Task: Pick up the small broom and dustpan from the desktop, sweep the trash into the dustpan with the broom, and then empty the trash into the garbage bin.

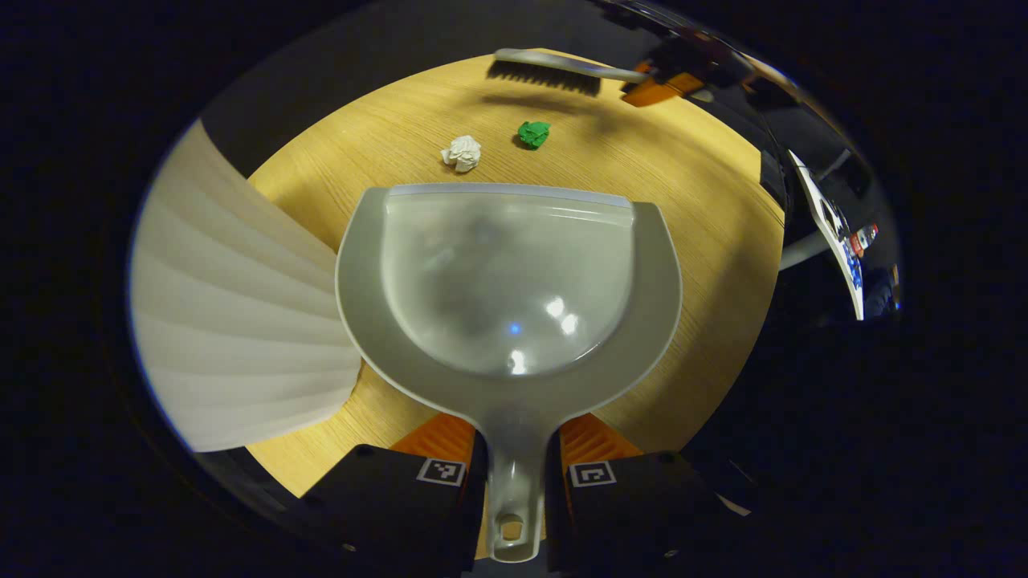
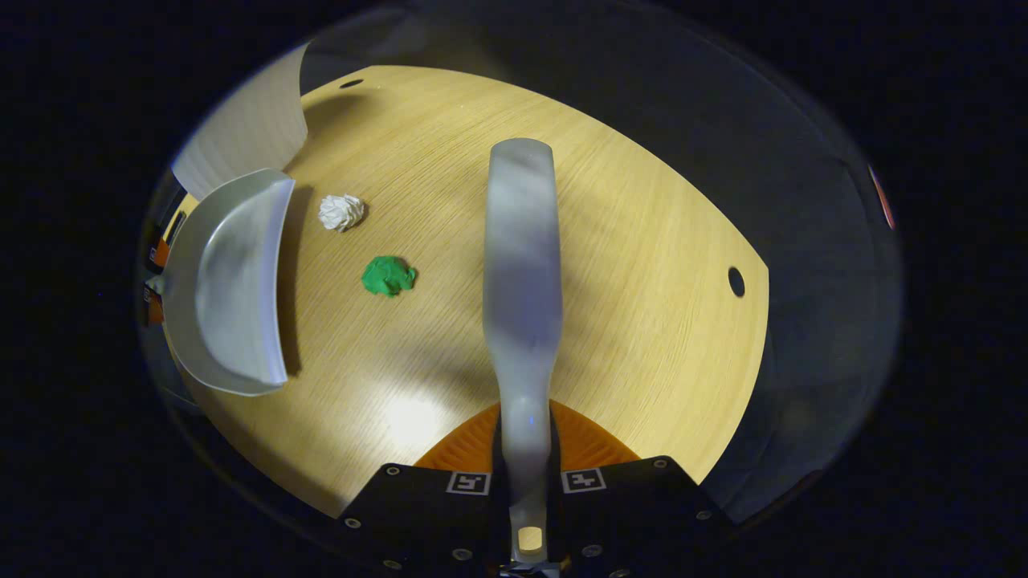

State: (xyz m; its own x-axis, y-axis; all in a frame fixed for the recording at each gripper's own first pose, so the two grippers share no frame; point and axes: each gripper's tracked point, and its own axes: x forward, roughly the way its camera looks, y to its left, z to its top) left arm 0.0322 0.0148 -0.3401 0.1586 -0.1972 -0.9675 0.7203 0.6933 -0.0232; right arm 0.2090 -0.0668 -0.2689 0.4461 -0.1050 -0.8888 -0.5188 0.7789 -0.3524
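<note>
Wooden desktop [image 1: 691, 209] spreads under both our tools, with a white crumpled paper ball [image 1: 462, 152] and a green paper ball [image 1: 533, 133] lying close together on it, apart from each other. Our left gripper [image 1: 515, 453] pinches the handle of the grey dustpan [image 1: 514, 281], whose open lip faces the two balls just beyond it, a white pleated garbage bin [image 1: 233, 321] standing at its left. Our right gripper [image 2: 526, 474] clamps the handle of the small broom [image 2: 522, 273], which we see from the left gripper view at the far edge of the desktop, beyond the balls

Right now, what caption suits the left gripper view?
Dustpan held facing white and green paper wads, broom beyond.
</note>
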